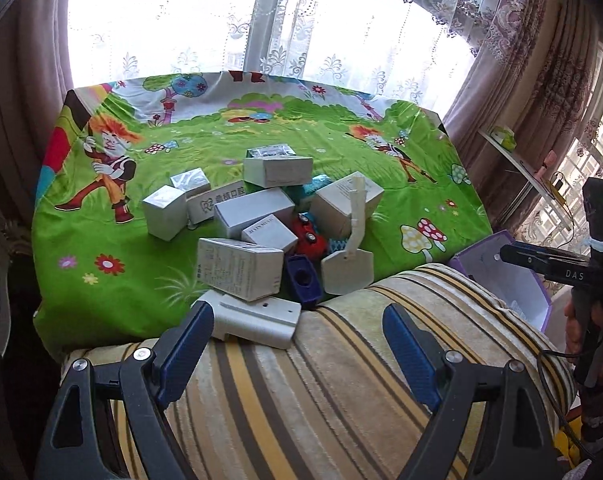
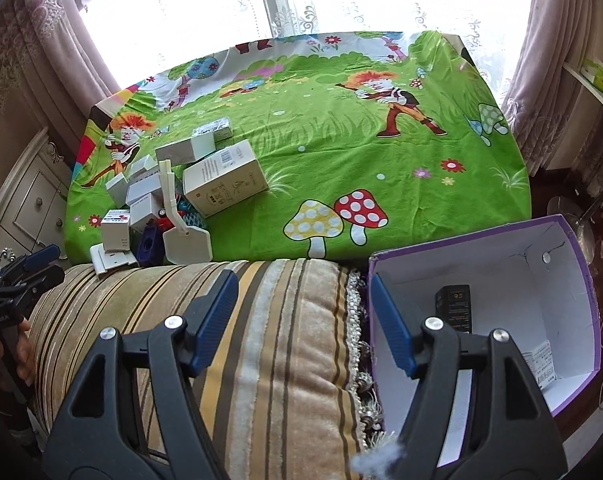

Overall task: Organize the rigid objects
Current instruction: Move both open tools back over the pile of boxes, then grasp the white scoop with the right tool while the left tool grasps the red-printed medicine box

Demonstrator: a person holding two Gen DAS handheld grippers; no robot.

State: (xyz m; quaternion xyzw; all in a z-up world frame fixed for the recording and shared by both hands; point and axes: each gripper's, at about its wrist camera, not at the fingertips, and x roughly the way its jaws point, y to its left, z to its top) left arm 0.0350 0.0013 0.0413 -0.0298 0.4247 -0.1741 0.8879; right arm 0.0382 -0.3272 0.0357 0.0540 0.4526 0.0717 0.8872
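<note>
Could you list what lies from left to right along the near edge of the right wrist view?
Left gripper → grey bracket → blue block → flat white paddle → striped cushion → purple-edged box, with a black carton inside.

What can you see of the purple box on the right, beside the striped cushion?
The purple box is an open-topped cardboard carton, purple outside and white inside, tilted so its opening faces the right wrist camera. Its back wall shows a round white fastener and a hairline crack. Inside lie a small black box standing against the back and a white labelled packet near the right wall. It sits against the striped cushion, at the green sheet's edge.
</note>
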